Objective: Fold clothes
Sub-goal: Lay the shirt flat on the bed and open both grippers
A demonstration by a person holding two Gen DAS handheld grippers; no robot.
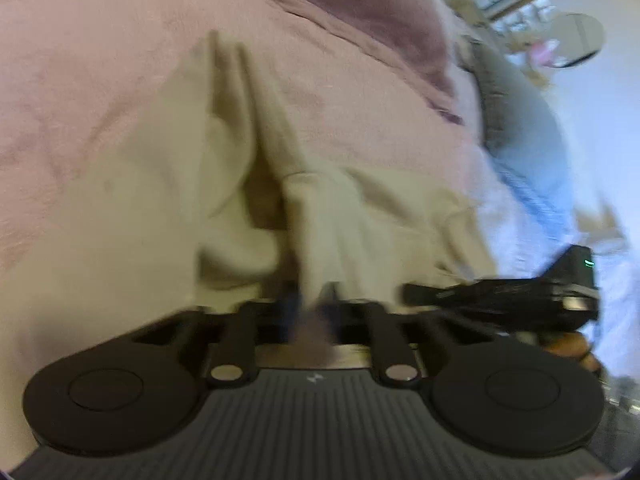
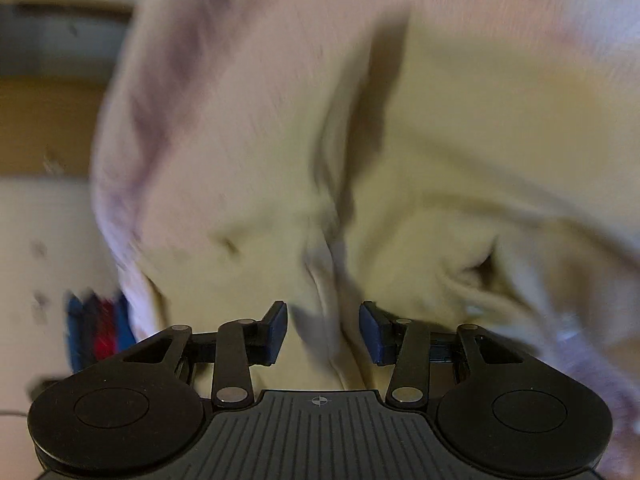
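A cream garment [image 1: 320,216] lies crumpled on a pink blanket [image 1: 100,60]. In the left wrist view my left gripper [image 1: 310,300] is shut on a fold of the cream garment, which rises in a ridge ahead of the fingers. The other gripper's black body [image 1: 520,296] shows at the right. In the right wrist view my right gripper [image 2: 323,330] is open, its blue pads [image 2: 278,328] either side of a ridge of the cream garment [image 2: 460,160] without pinching it. The views are blurred by motion.
A grey and blue cushion or cloth [image 1: 524,128] lies at the bed's right side, with a mirror and shelves behind. In the right wrist view the pink blanket [image 2: 208,100] hangs over the bed edge; a blue and red object [image 2: 96,332] and the floor lie to the left.
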